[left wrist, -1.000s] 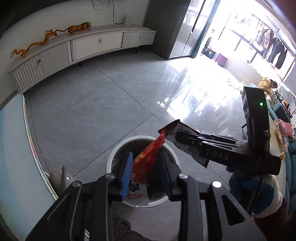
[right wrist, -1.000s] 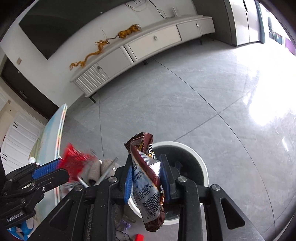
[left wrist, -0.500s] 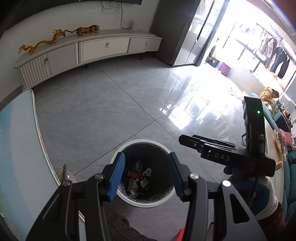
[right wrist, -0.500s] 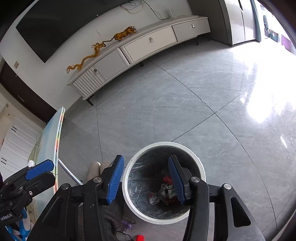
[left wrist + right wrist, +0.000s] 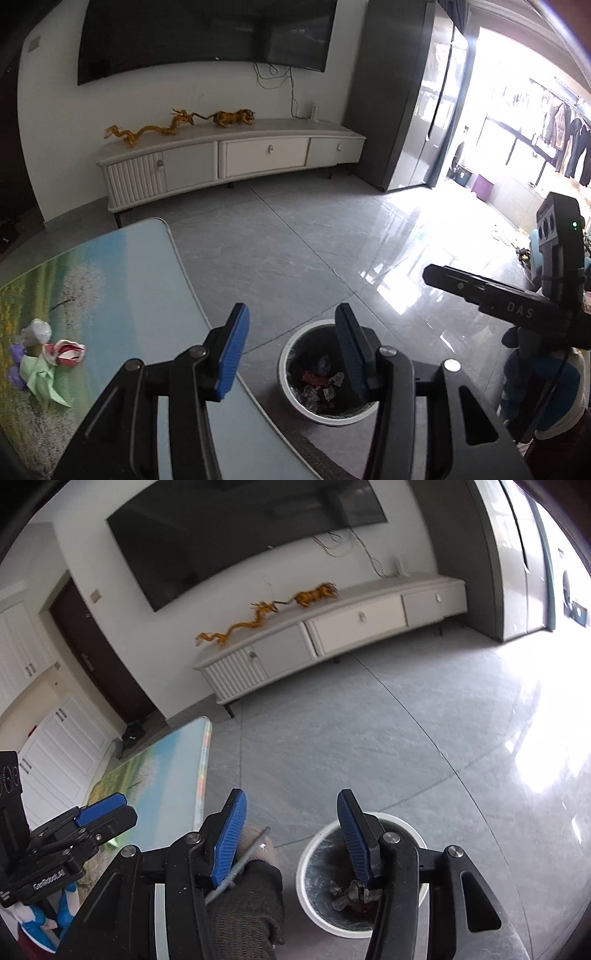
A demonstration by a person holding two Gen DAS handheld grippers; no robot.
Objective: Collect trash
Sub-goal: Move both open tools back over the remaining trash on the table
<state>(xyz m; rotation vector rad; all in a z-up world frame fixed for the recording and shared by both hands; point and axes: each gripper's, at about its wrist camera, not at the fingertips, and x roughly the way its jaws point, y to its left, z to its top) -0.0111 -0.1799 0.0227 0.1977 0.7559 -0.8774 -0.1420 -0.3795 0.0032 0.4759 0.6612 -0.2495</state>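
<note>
A white-rimmed trash bin (image 5: 286, 363) stands on the grey floor beside the table, with several wrappers (image 5: 319, 382) inside. It also shows in the right wrist view (image 5: 314, 849). My left gripper (image 5: 291, 350) is open and empty, raised over the table's edge and the bin. My right gripper (image 5: 291, 834) is open and empty above the bin; it shows at the right of the left wrist view (image 5: 480, 291). Crumpled trash lies on the table at the left: a red-and-white wrapper (image 5: 66, 350), green paper (image 5: 40, 380) and a white scrap (image 5: 37, 330).
The table (image 5: 122, 280) has a landscape-print top. A long white TV cabinet (image 5: 229, 162) with golden dragon figures stands against the far wall. A gloved hand (image 5: 251, 904) shows under the right gripper. Bright glare lies on the floor at the right.
Both grippers opened and dropped their wrappers into the bin. Both then lifted and tilted up, so the table and far wall come into view.
</note>
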